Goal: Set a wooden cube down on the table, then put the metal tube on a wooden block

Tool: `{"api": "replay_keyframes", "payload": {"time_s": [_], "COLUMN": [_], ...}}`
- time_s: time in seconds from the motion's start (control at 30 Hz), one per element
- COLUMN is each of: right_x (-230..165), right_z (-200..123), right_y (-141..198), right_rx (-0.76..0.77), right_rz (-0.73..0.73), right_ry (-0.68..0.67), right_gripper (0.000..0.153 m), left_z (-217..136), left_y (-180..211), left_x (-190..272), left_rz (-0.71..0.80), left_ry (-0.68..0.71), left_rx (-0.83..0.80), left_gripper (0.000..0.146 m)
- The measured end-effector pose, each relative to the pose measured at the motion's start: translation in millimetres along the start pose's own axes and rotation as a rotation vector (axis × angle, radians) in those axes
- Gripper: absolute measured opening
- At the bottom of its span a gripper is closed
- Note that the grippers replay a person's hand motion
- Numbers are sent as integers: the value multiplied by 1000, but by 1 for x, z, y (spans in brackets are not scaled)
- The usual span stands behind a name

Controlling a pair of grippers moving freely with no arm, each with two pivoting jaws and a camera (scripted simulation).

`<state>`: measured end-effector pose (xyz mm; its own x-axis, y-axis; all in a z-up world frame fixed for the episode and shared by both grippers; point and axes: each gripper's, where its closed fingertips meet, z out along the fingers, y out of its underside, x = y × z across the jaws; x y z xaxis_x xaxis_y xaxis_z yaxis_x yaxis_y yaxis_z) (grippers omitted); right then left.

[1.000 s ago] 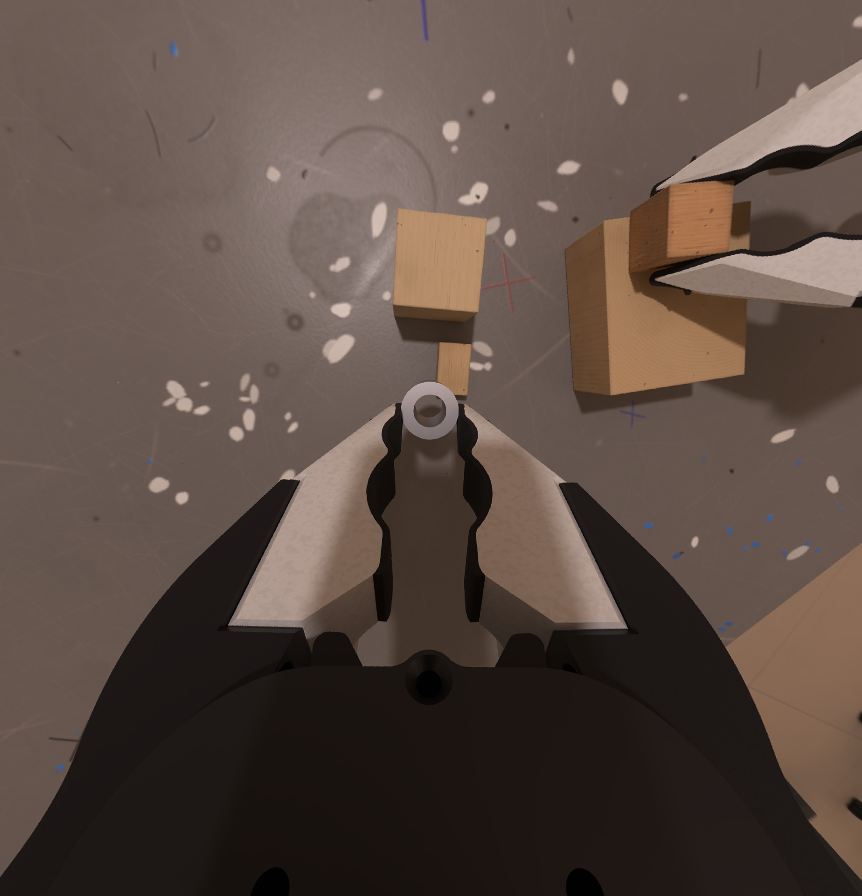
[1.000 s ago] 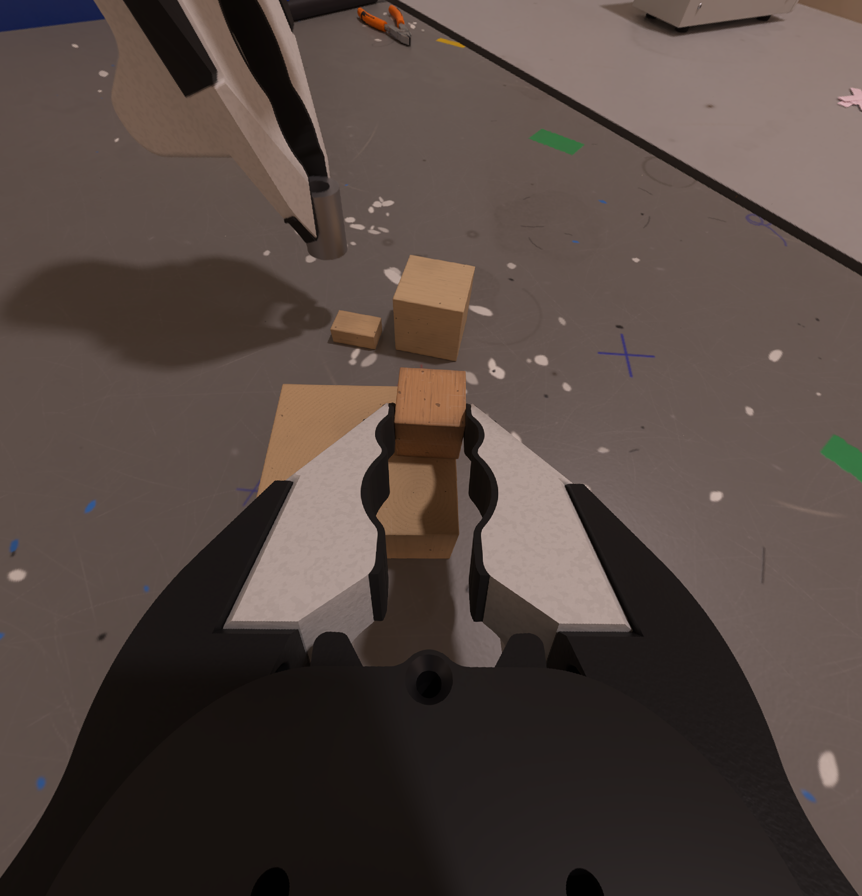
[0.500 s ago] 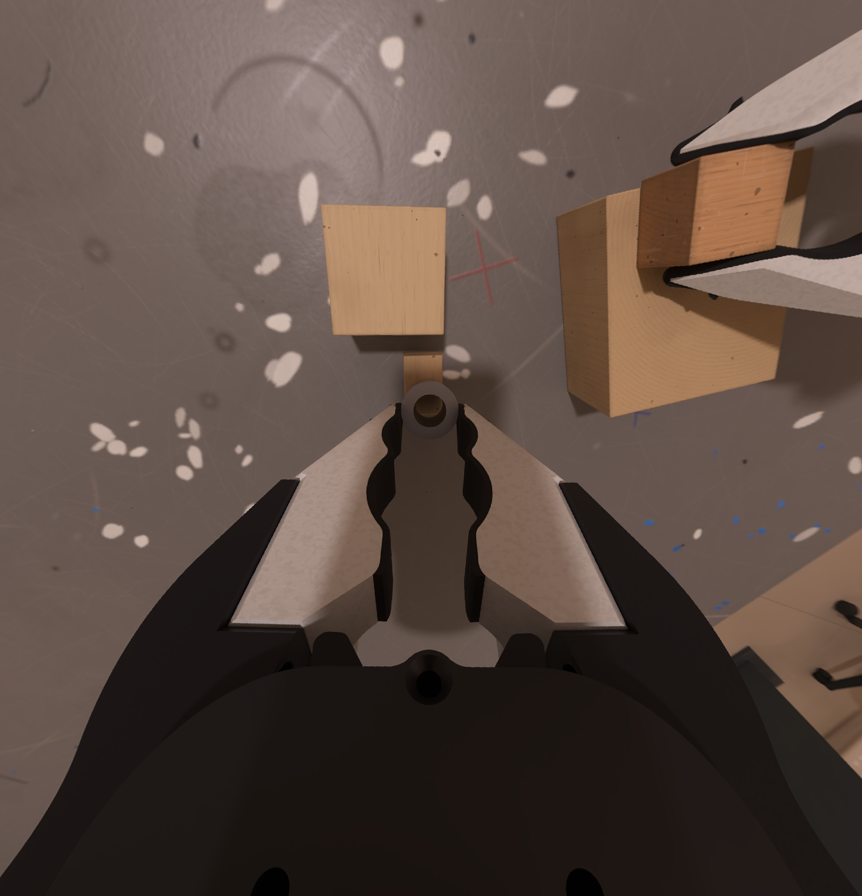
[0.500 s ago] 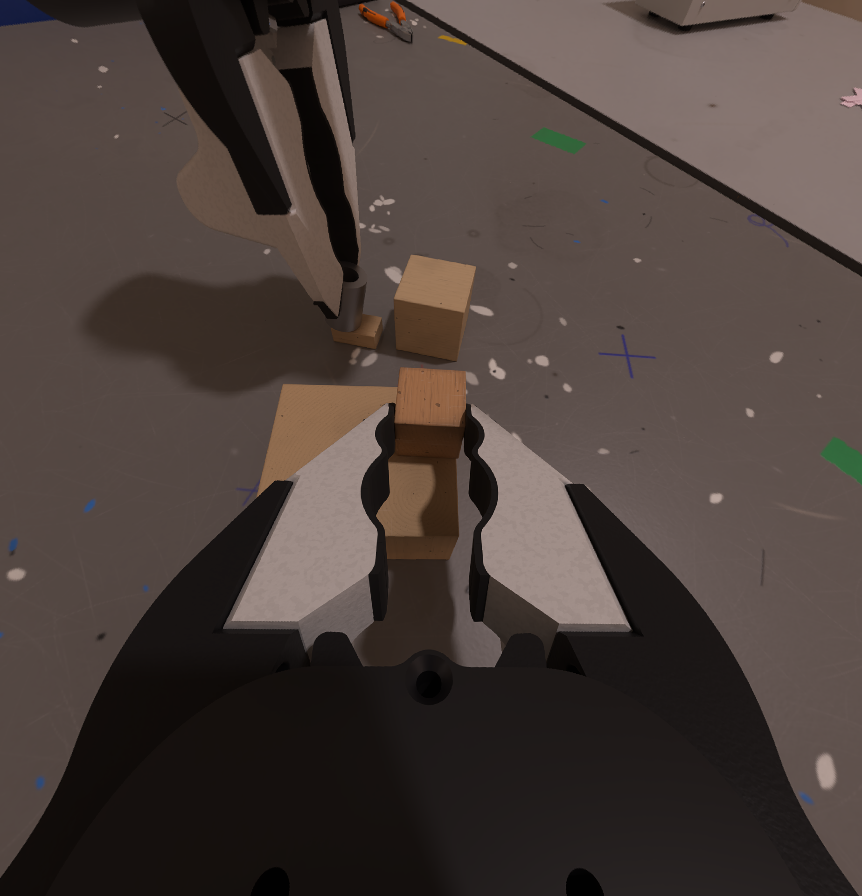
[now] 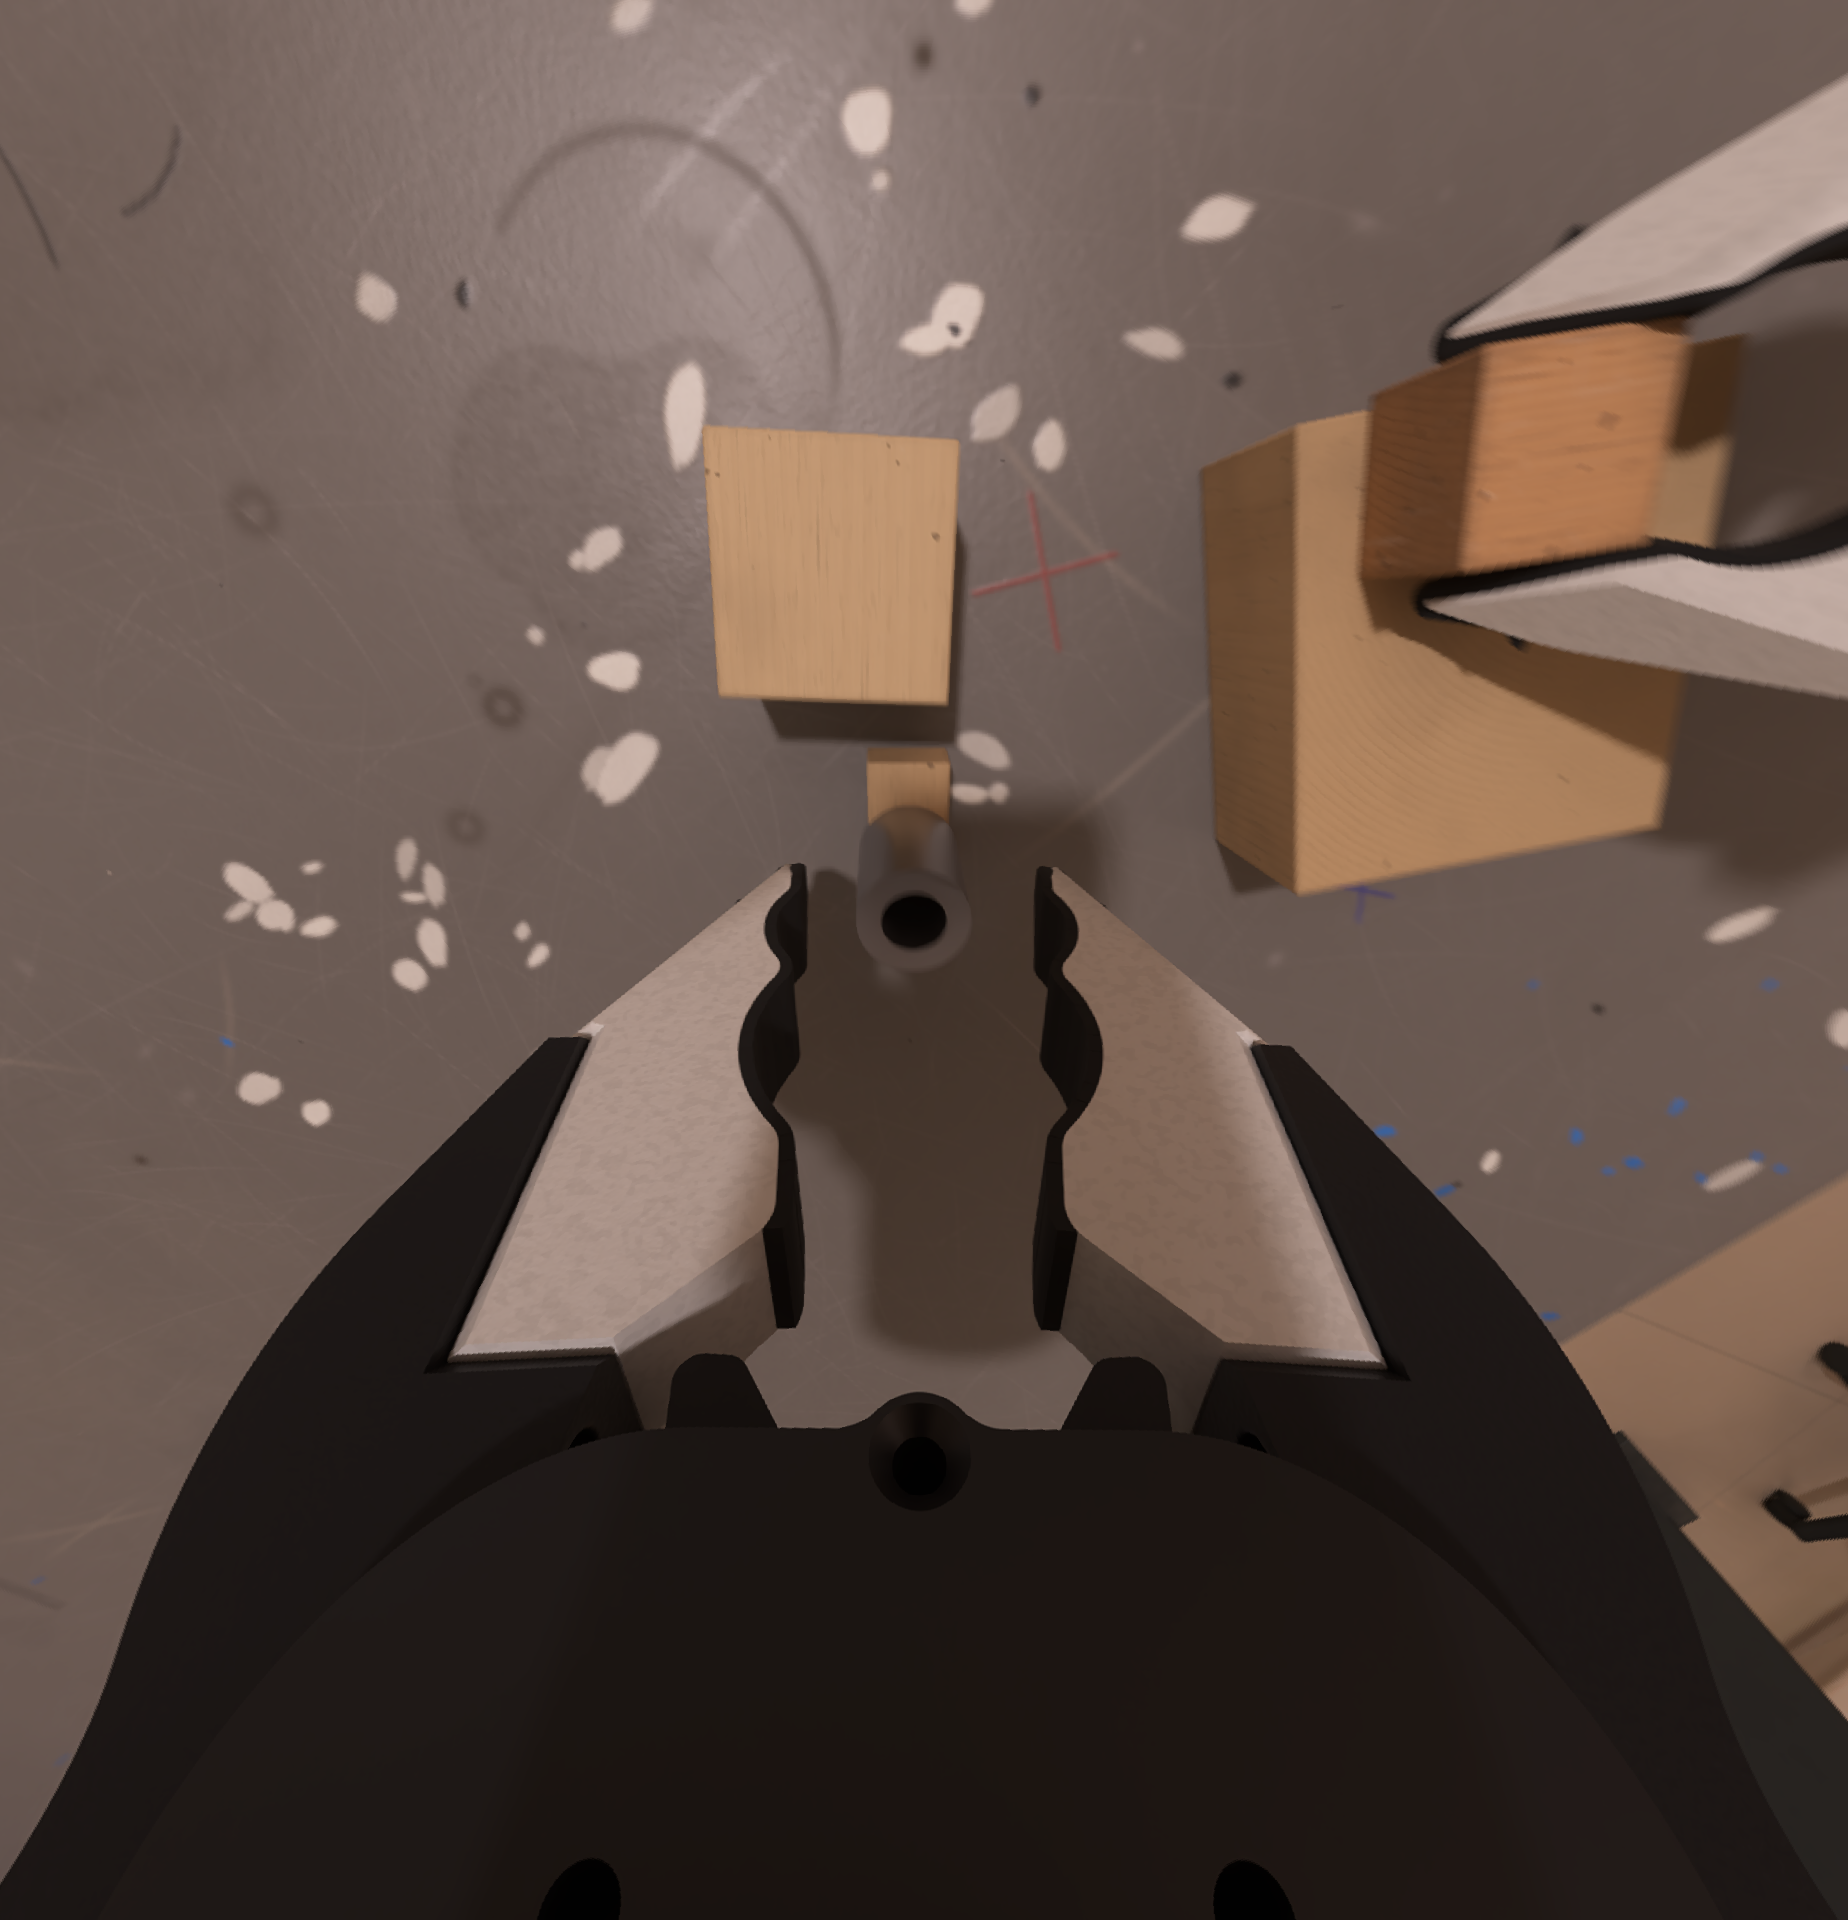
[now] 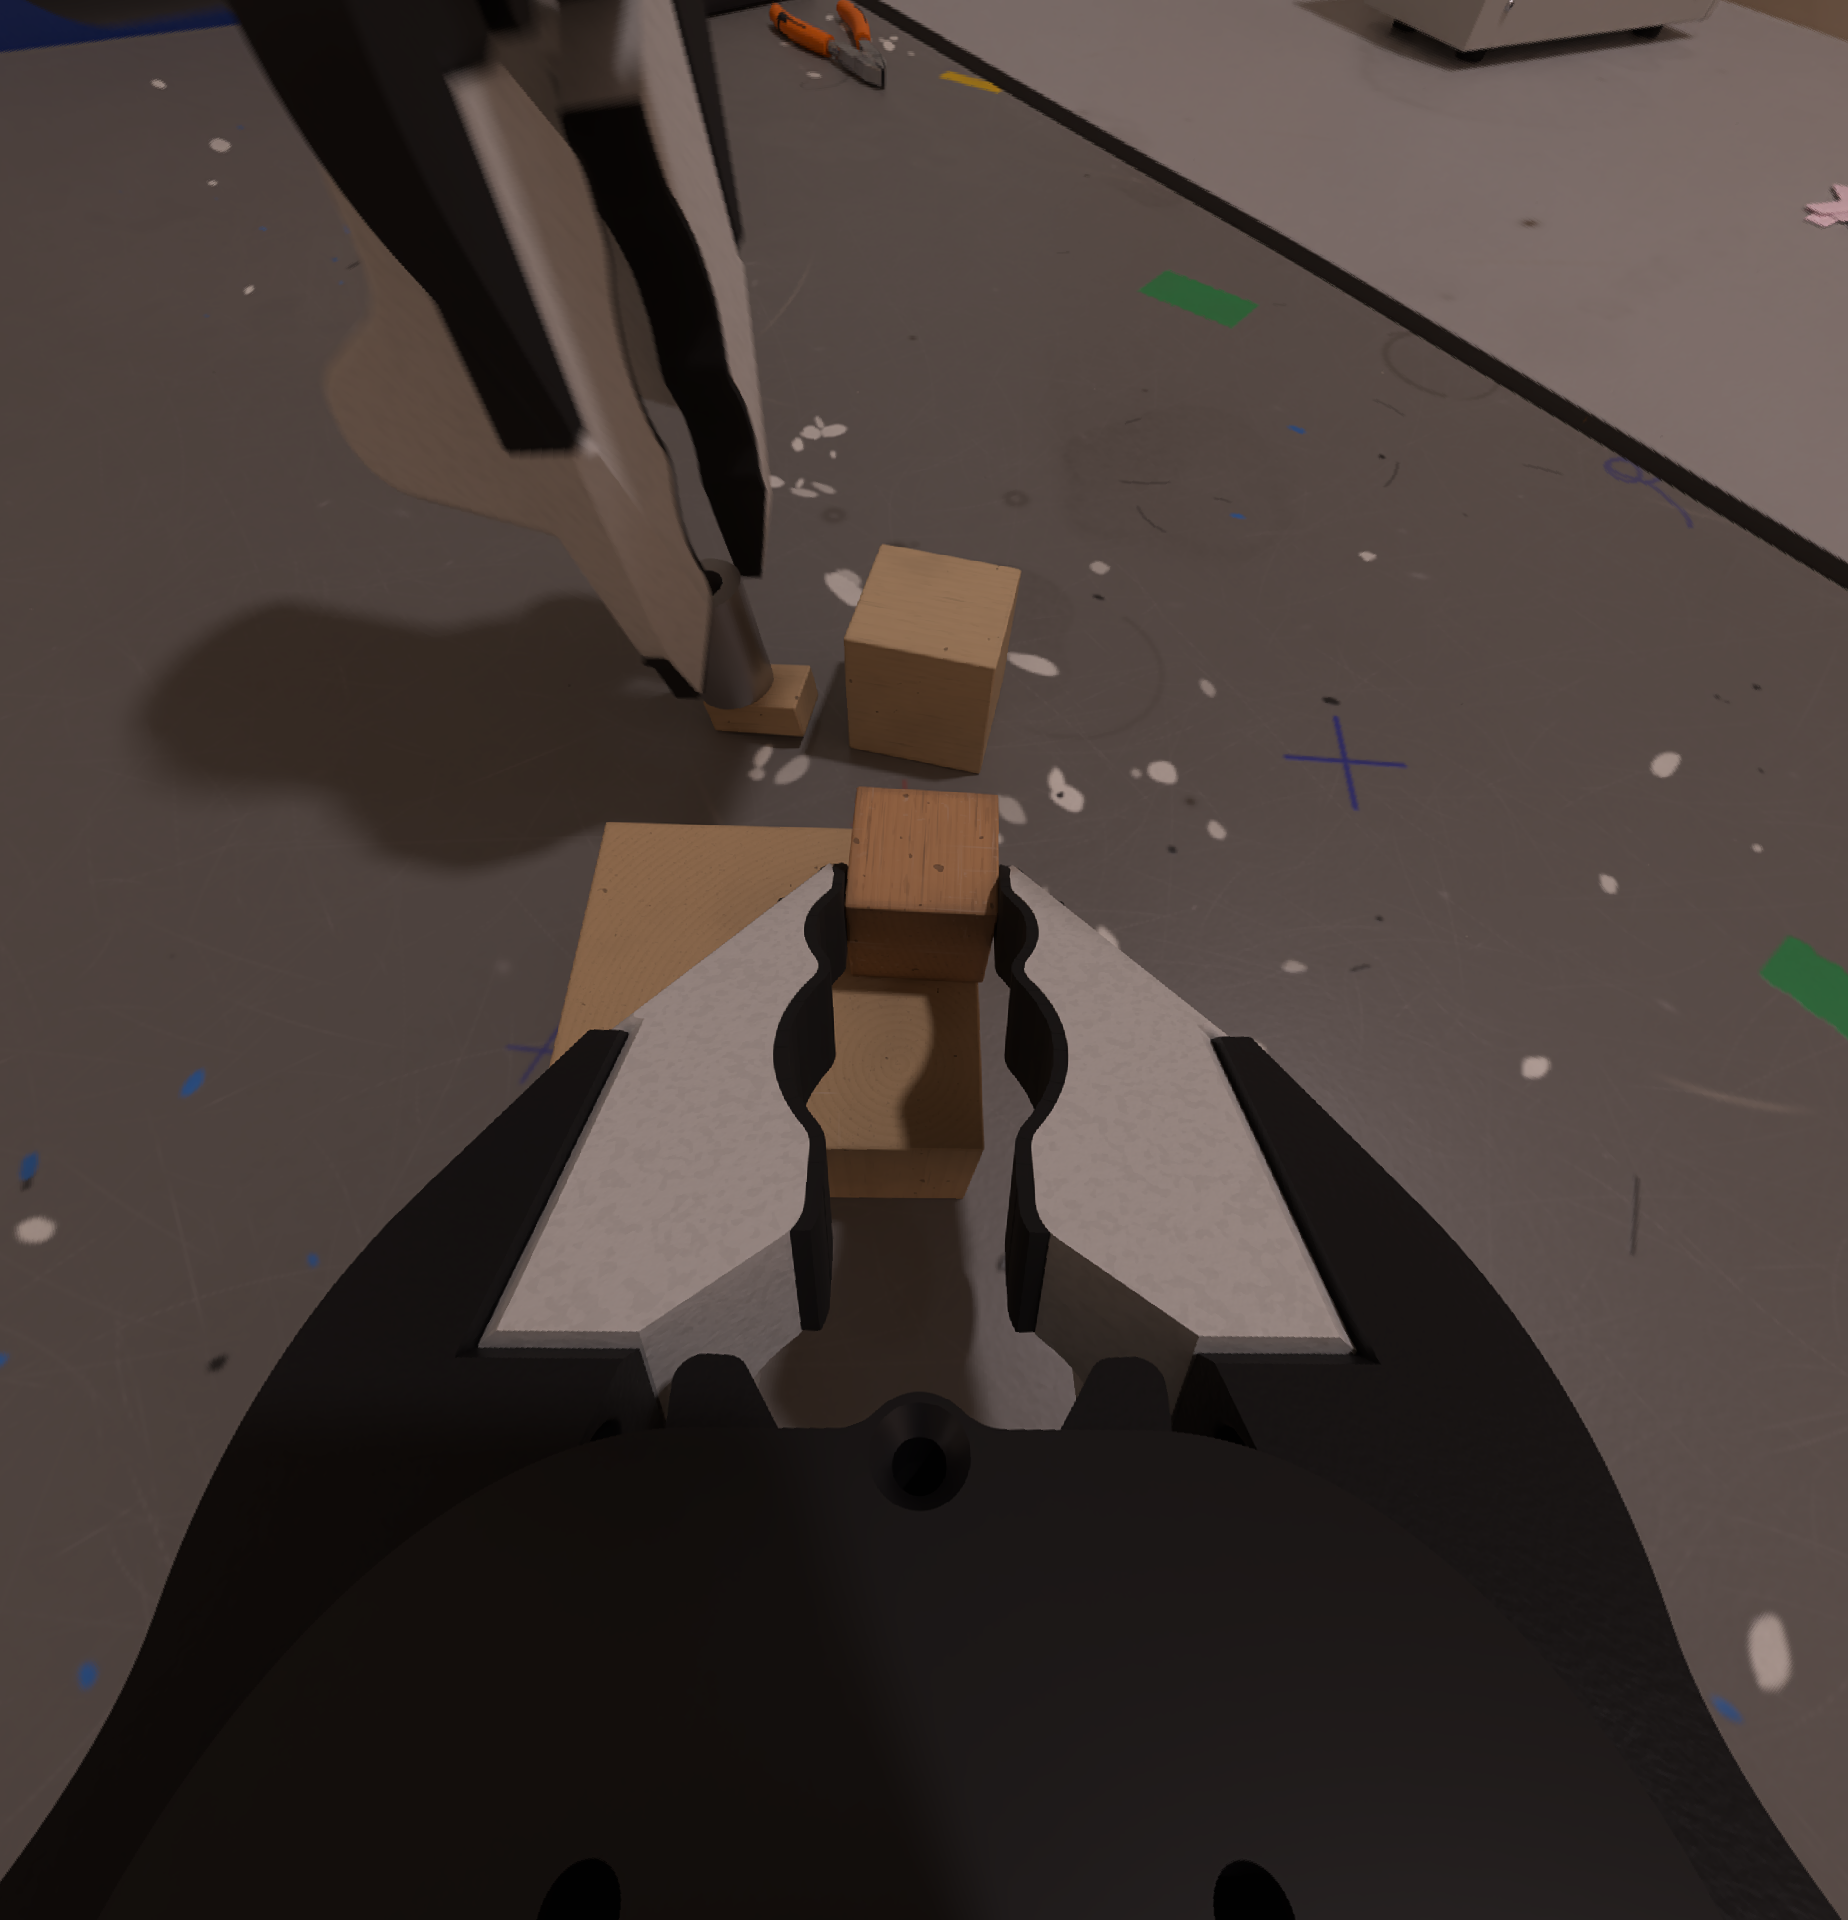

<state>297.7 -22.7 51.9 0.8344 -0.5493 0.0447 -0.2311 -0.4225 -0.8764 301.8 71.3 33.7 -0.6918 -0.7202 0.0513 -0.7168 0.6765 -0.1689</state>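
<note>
The grey metal tube [image 5: 915,914] stands on a small flat wooden block [image 5: 907,784], between the parted fingers of my left gripper [image 5: 920,883], which is open and not touching it. In the right wrist view the tube [image 6: 735,649] looks blurred on that block [image 6: 769,712], under the left gripper [image 6: 707,623]. My right gripper [image 6: 920,883] is shut on a darker wooden cube [image 6: 925,852] and holds it over a large pale block [image 6: 691,914]. That cube [image 5: 1512,457] and the block [image 5: 1419,727] show at right in the left wrist view.
A medium pale wooden cube [image 6: 930,655] stands just right of the small flat block, also in the left wrist view [image 5: 832,566]. Orange pliers [image 6: 826,36] lie far back. The table's dark edge [image 6: 1419,322] runs diagonally at right, with green tape patches [image 6: 1197,298] near it.
My left gripper carried the tube down onto the small flat block, then opened and let it go. The right gripper and its cube have not moved.
</note>
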Motion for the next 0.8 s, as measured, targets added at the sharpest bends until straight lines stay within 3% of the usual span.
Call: {"api": "replay_keyframes", "payload": {"time_s": [0.2,0.3,0.43,0.57,0.73,0.8], "right_x": [0,0,0,0,0,0], "right_z": [0,0,0,0,0,0], "right_y": [0,0,0,0,0,0], "right_rx": [0,0,0,0,0,0], "right_rz": [2,2,2,-1,5,7], "right_ry": [-2,-2,-2,0,-3,-6], "right_gripper": [28,28,28,28,27,27], "left_z": [-57,-89,-122,-102,-71,-61], "left_y": [25,60,114,125,123,121], "left_x": [-9,-56,-152,-213,-264,-272], "left_rz": [-47,-166,-432,-552,-370,-278], "left_ry": [106,-11,-234,-197,-359,-357], "left_rx": [233,324,427,437,343,319], "left_gripper": [57,57,59,60,50,46]}}
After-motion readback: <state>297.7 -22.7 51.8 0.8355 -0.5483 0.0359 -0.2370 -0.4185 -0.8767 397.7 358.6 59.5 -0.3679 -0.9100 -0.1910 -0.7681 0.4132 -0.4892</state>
